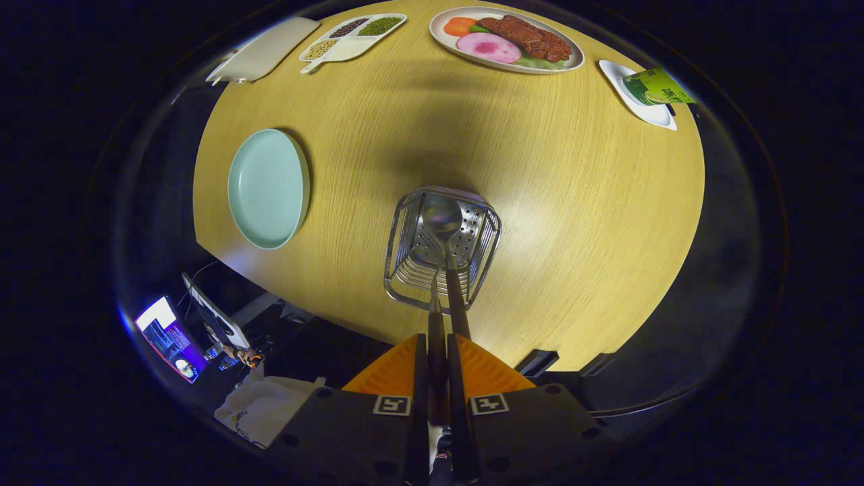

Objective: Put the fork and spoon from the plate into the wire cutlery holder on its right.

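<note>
While the tool (437, 351) hangs above the wire cutlery holder (442, 246), the following hazards apply.

Tool state: fingers drawn narrow, both pressing on a slim handle that runs forward from between them.
Held item: spoon (442, 217), its bowl at the far end, lying inside the holder at the centre of the frame.
Second handle: a thin rod beside the spoon's handle, reaching from the fingers into the holder; probably the fork, though its tines cannot be made out.
Holder: upright on the wooden surface (574, 202), just ahead of the fingers, with a perforated floor and wire walls.
Plate: pale green plate (268, 187), left of centre in the frame, bare of cutlery; the task looks close to done.
Risk 1, tipping: the holder appears light; a sideways pull on the handle as the grip loosens could lever it over.
Risk 2, snagging: the bowl could catch on a wire wall if lowered at a slant, leaving the spoon propped instead of seated.
Risk 3, drag-out: if the fingers part too little, withdrawal could lift the spoon back out.
Risk 4, edge: the holder stands near the surface's lower rim, so a nudge toward the tool might push it off.
Bystanders: food platter (506, 39) and divided dish (353, 37) at the top of the frame, well apart from the work.
</note>
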`<state>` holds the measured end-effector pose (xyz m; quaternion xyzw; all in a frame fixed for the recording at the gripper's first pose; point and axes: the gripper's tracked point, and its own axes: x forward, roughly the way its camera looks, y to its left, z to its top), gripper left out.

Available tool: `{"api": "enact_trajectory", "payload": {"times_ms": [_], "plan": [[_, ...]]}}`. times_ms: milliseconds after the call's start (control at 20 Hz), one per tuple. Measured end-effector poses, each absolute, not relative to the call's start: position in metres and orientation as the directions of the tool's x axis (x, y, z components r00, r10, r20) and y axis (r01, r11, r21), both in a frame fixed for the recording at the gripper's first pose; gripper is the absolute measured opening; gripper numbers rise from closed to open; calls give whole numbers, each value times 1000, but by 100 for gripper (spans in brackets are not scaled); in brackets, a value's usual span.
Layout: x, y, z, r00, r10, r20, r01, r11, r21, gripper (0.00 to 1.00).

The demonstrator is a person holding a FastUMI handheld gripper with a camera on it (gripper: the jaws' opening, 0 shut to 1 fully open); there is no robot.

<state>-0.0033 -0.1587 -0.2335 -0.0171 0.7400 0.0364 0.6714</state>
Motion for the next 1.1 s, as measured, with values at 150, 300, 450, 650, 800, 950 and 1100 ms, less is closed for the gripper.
{"api": "enact_trajectory", "payload": {"times_ms": [150, 300, 450, 650, 800, 950, 1100], "plan": [[9, -157, -220, 9, 32, -999, -115, 993, 30, 49], [18, -147, -193, 137, 80, -987, -126, 990, 62, 92], [25, -132, -156, 266, 155, -951, -93, 987, 135, 100], [36, -125, -90, 499, 214, -840, -99, 977, 190, 99], [43, -139, -33, 699, 180, -692, -96, 983, 158, 99], [40, -153, 21, 859, 110, -500, -79, 993, 83, 99], [26, -149, 63, 944, 97, -314, -71, 993, 94, 99]]}}
